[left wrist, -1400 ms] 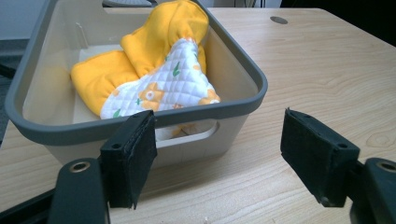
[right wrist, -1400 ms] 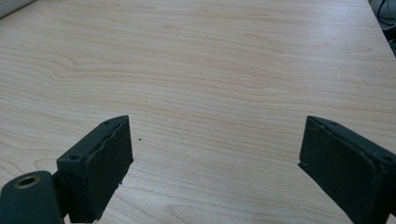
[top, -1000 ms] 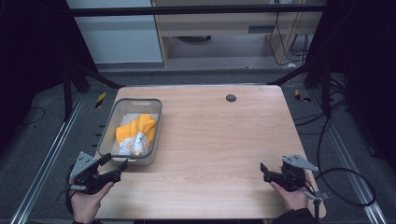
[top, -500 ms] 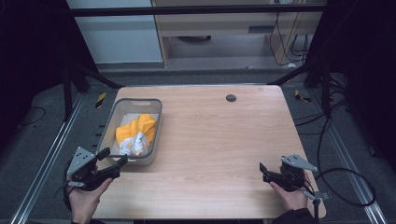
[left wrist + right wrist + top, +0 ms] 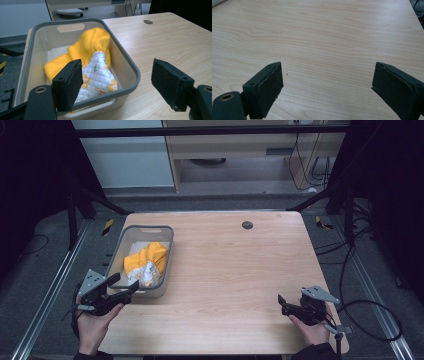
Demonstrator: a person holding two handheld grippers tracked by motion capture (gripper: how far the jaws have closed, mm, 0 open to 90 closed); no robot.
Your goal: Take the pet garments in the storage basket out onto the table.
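Drifting outward, the left hand-held gripper (image 5: 117,289) now hangs spread at the grey plastic bin's (image 5: 130,67) near corner; the right hand-held gripper (image 5: 284,304) rests spread over the bare wooden worktop (image 5: 235,270). Inside the bin lies a yellow quilted cloth (image 5: 96,62); come in from above, clear of the rim

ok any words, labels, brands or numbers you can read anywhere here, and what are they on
No readable text in these views.
The white quilted cloth in the grey bin has a faint orange mark near its lower edge, possibly lettering, too blurred to read.
The yellow cloth, wooden table and both grippers, left gripper and right gripper, show no markings.
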